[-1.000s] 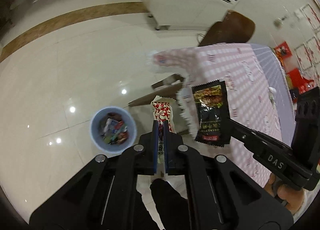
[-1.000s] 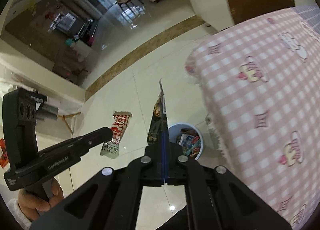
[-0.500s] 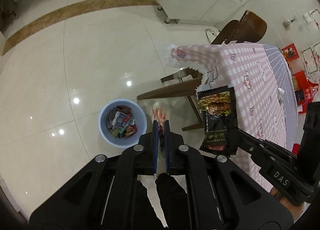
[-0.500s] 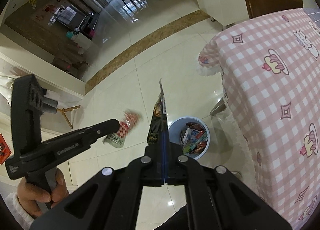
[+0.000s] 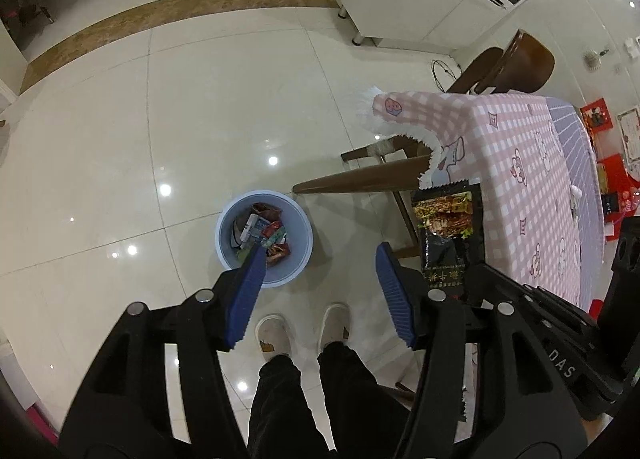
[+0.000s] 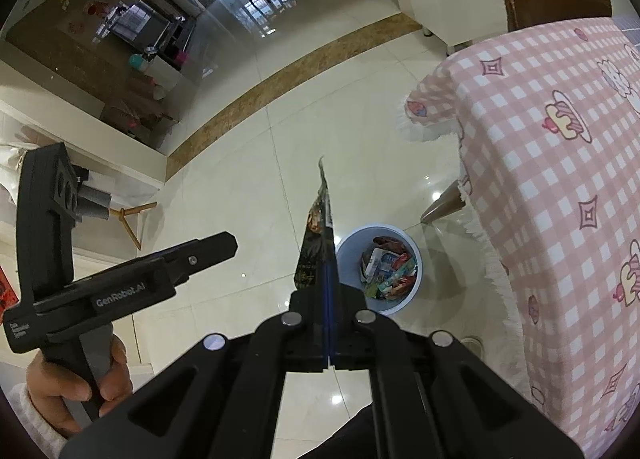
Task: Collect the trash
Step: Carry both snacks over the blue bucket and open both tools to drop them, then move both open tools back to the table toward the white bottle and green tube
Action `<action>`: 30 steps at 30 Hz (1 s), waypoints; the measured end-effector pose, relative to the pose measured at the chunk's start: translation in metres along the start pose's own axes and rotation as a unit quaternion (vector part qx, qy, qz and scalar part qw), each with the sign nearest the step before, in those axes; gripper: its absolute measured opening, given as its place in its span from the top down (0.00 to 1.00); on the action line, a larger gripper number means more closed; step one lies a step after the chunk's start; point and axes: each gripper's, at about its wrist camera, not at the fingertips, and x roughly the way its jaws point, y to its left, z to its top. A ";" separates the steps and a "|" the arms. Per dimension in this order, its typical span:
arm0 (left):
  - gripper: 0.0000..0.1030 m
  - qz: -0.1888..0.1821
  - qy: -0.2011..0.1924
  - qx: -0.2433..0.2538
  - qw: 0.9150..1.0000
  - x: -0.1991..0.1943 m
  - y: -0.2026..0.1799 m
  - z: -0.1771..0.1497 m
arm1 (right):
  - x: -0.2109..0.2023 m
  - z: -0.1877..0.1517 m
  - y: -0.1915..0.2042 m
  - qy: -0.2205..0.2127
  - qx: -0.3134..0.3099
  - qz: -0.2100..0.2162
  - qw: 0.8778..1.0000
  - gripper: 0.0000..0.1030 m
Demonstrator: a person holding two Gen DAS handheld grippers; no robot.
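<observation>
Left hand-held gripper (image 5: 320, 291) spread wide, blue pads (image 5: 394, 299) well apart and holding nothing, hanging above the pale floor (image 5: 160, 119) just beside the blue trash bin (image 5: 304, 235). Bin standing on the floor near the tabletop corner, partly filled with mixed wrappers (image 5: 260, 235). Right hand-held gripper (image 6: 329, 283) pressed together, pinching the bottom edge of a black snack packet (image 5: 450, 235), seen edge-on from the right wrist and upright above the fingers, to the left of the bin. Pink checked cloth (image 6: 560, 179) covering the tabletop on the right. White slippers (image 5: 336, 323) on the floor below.
</observation>
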 end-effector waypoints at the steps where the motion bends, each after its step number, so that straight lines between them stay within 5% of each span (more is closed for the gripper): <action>1: 0.44 0.001 -0.001 -0.001 1.000 -0.001 0.001 0.000 | 0.002 0.000 0.002 0.001 -0.003 0.000 1.000 0.99; 22: 0.33 0.050 -0.026 -0.027 0.998 -0.029 0.032 -0.003 | 0.032 0.009 0.046 0.021 -0.031 0.006 0.999 0.95; 24: 0.32 0.052 -0.028 -0.028 0.998 -0.031 0.033 -0.003 | 0.035 0.011 0.046 0.026 -0.026 0.007 0.999 0.85; 25: 0.32 0.053 -0.029 -0.029 0.998 -0.032 0.034 -0.002 | 0.036 0.012 0.045 0.025 -0.022 0.005 0.999 0.65; 30: 0.32 0.057 -0.031 -0.026 0.998 -0.036 0.032 -0.002 | 0.031 0.015 0.044 0.017 -0.026 -0.004 1.000 0.62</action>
